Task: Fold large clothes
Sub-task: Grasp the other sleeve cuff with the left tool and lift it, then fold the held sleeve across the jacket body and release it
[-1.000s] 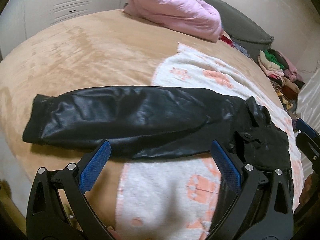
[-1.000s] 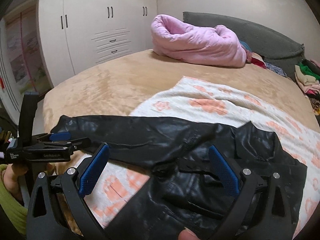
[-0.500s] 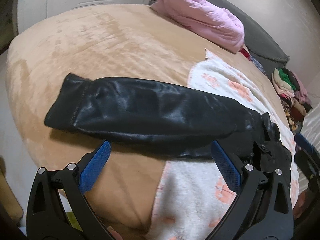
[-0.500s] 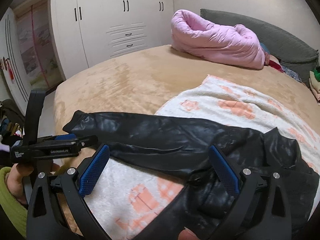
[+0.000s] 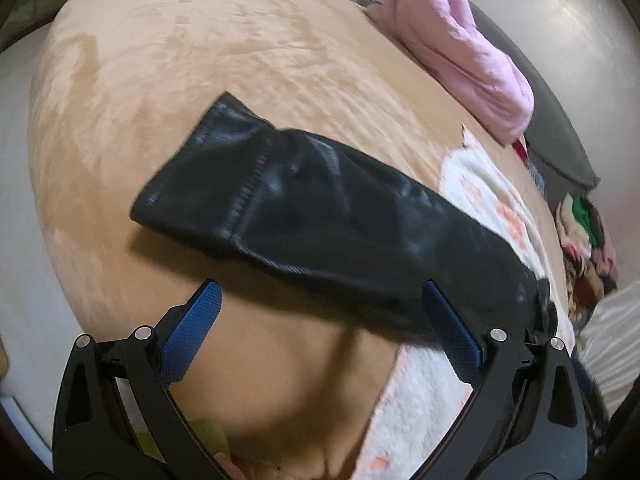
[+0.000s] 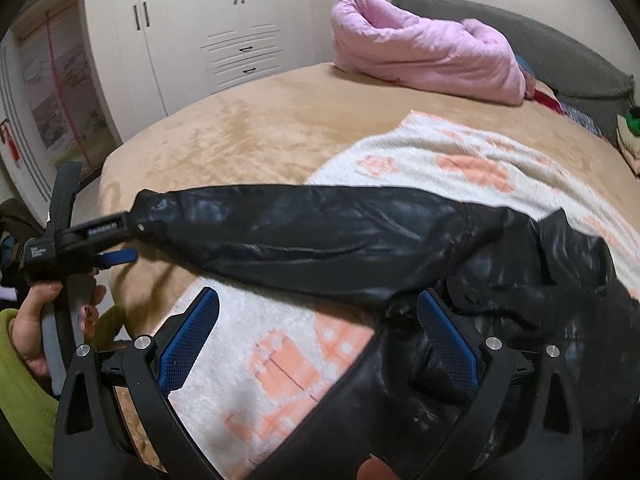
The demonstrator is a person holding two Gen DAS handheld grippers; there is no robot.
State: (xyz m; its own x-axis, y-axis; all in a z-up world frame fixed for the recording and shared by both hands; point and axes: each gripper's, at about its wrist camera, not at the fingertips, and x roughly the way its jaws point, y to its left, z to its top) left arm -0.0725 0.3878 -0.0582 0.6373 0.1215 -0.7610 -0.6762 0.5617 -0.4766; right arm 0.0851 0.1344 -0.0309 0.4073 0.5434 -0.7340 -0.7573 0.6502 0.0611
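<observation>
Open bedspread on the left, clutter along the far and right edges

The tan bedspread [image 5: 168,80] lay bare and wide beyond the black jacket sleeve [image 5: 320,216], giving free passage across the near-left half of the bed. The sleeve stretched crosswise just ahead of the left gripper [image 5: 320,332], whose fingers stood spread apart above bare bedspread. The white and orange blanket [image 6: 460,160] covered the right half, with the jacket body [image 6: 540,320] bunched against the wide-open right gripper [image 6: 318,336]. A pink quilt [image 6: 424,52] blocked the far edge before the grey headboard [image 6: 560,52]; a heap of clothes [image 5: 584,236] crowded the right side.
</observation>
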